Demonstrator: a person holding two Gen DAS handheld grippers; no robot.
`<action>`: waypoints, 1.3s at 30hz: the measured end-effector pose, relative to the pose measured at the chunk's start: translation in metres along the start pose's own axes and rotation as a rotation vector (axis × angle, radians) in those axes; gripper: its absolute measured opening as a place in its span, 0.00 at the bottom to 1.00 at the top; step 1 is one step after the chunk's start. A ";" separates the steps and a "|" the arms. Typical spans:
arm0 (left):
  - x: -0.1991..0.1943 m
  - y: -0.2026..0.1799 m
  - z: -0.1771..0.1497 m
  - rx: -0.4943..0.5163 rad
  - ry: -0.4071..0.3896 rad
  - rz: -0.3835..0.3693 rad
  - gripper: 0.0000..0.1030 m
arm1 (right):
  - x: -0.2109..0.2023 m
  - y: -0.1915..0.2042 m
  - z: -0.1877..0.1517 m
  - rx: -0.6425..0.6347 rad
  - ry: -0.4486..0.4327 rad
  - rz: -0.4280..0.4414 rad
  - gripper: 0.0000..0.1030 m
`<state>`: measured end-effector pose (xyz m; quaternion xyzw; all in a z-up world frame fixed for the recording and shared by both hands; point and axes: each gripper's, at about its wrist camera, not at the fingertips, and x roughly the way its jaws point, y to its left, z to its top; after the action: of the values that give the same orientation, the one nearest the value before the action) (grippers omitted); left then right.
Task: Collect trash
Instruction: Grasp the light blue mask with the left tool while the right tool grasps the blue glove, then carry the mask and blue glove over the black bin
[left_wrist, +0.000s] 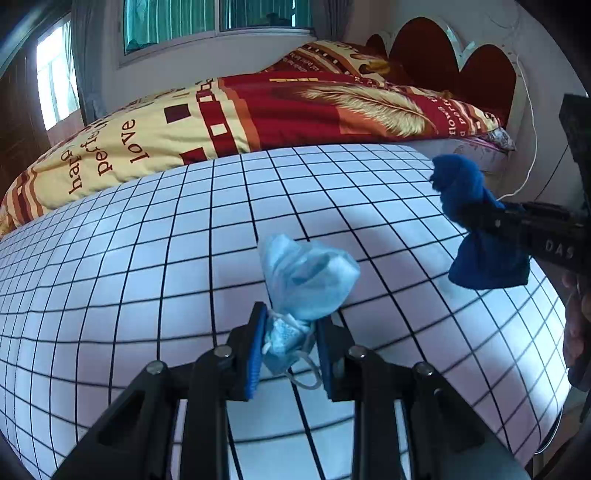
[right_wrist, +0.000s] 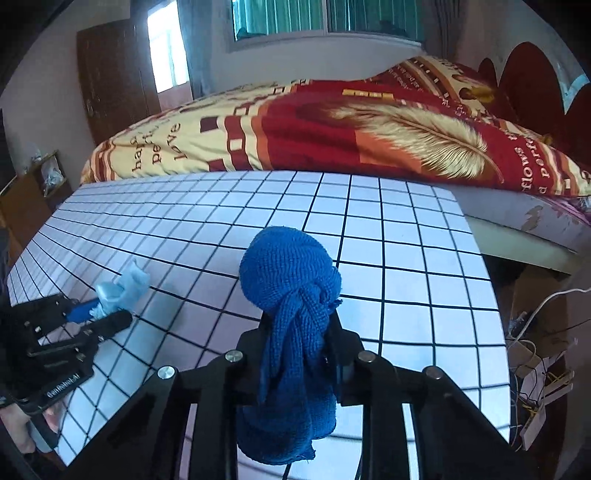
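A crumpled pale blue face mask (left_wrist: 306, 277) is lifted above the white grid-patterned table (left_wrist: 147, 258), and my left gripper (left_wrist: 290, 321) is shut on its lower end, with an ear loop hanging below. A knotted dark blue cloth (right_wrist: 288, 266) is pinched just under its knot by my right gripper (right_wrist: 299, 325), which is shut on it; the tail hangs down between the arms. In the right wrist view, the left gripper (right_wrist: 107, 310) and mask (right_wrist: 122, 288) appear at far left. In the left wrist view, the right gripper (left_wrist: 480, 218) and cloth (left_wrist: 487, 266) appear at right.
A bed with a red and yellow quilt (left_wrist: 258, 110) runs along the table's far edge. Loose cables and a power strip (right_wrist: 535, 369) lie on the floor off the table's right side. A brown wardrobe (right_wrist: 110, 81) stands at the back left.
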<state>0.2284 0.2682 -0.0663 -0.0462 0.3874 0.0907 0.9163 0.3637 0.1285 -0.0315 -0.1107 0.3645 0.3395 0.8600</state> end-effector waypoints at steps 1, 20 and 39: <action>-0.002 -0.001 -0.002 0.000 -0.002 0.000 0.26 | -0.004 0.002 0.000 -0.002 -0.002 -0.003 0.26; -0.067 -0.020 -0.020 0.027 -0.069 -0.013 0.26 | -0.086 0.034 -0.032 -0.025 -0.059 0.018 0.26; -0.140 -0.068 -0.042 0.071 -0.187 -0.102 0.26 | -0.182 0.025 -0.091 0.020 -0.152 -0.044 0.26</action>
<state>0.1171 0.1767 0.0060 -0.0247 0.3003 0.0340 0.9529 0.2055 0.0157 0.0333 -0.0841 0.2989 0.3244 0.8935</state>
